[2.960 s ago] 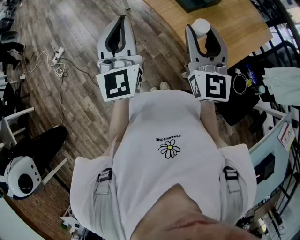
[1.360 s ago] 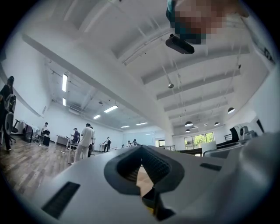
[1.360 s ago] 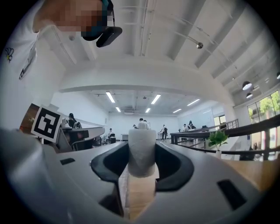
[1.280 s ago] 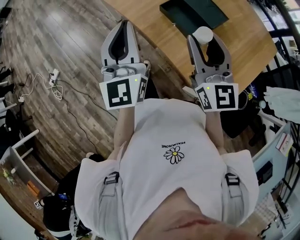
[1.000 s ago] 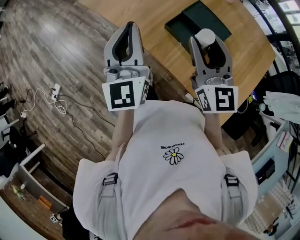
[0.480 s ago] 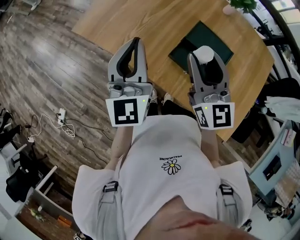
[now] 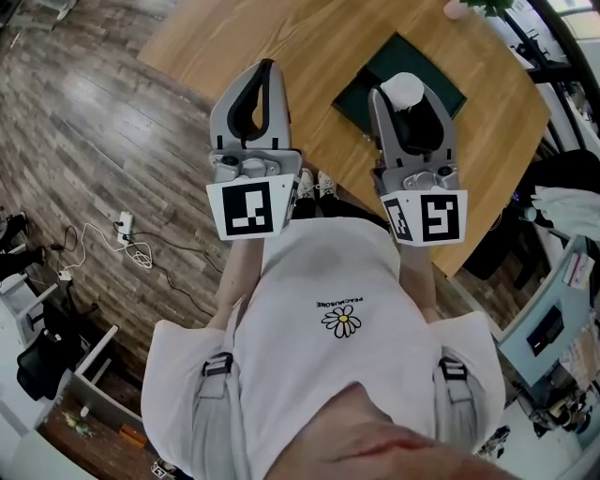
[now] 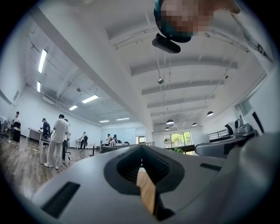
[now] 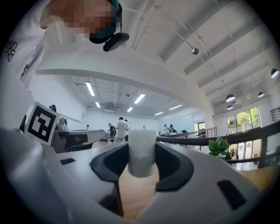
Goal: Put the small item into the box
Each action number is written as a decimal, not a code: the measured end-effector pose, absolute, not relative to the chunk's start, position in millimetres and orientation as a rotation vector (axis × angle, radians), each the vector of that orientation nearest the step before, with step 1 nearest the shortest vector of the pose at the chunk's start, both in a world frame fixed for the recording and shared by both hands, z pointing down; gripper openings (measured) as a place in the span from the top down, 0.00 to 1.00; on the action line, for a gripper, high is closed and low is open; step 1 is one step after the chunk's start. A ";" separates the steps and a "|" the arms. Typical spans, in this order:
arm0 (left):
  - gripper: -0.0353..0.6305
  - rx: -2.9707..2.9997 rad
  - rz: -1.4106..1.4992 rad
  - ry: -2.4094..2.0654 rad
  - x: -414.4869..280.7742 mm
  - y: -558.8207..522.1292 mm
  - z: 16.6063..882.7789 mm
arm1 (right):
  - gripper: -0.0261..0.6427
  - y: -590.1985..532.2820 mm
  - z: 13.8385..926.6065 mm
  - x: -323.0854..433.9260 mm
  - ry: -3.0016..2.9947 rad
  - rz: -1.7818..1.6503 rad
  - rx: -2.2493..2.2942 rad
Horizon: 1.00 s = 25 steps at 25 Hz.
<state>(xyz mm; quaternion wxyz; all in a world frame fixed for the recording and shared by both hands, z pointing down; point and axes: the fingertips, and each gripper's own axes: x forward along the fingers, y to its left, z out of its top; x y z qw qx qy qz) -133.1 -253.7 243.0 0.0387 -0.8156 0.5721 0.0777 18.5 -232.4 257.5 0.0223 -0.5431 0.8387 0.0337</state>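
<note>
The small item point(image 7: 403, 89) is a white foam cylinder, and my right gripper point(image 7: 405, 96) is shut on it, holding it upright over the dark green box point(image 7: 412, 58). The box lies open on the wooden table point(image 7: 319, 47), partly hidden behind the right gripper. In the right gripper view the white cylinder point(image 9: 141, 151) stands between the jaws of the right gripper point(image 9: 141, 154), with table wood below. My left gripper point(image 7: 265, 67) hovers over the table's near edge, left of the box, shut and empty. In the left gripper view, the tips of the left gripper point(image 8: 140, 147) meet.
The table's edge runs diagonally, with wood-plank floor point(image 7: 112, 122) to its left carrying a power strip and cables point(image 7: 127, 239). A pink pot point(image 7: 457, 7) sits at the table's far end. Black items and furniture crowd the right side. People stand far off point(image 8: 56, 140).
The table and box have come from the view's top edge to lie under the grippers. The right gripper, still holding the white cylinder, now hangs over the box. Both jaws are unchanged.
</note>
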 end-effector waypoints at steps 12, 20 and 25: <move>0.93 -2.499 0.202 1.736 -127.0 -254.4 245.8 | 0.69 -232.5 257.7 30.1 2.662 0.154 -1.732; 0.93 -2.505 0.147 1.729 -116.6 -260.2 251.4 | 0.68 -255.2 349.7 36.6 3.205 -0.132 -1.666; 0.93 -2.510 0.060 1.712 -112.0 -262.1 263.0 | 0.68 -258.4 452.7 51.9 3.518 -0.453 -1.749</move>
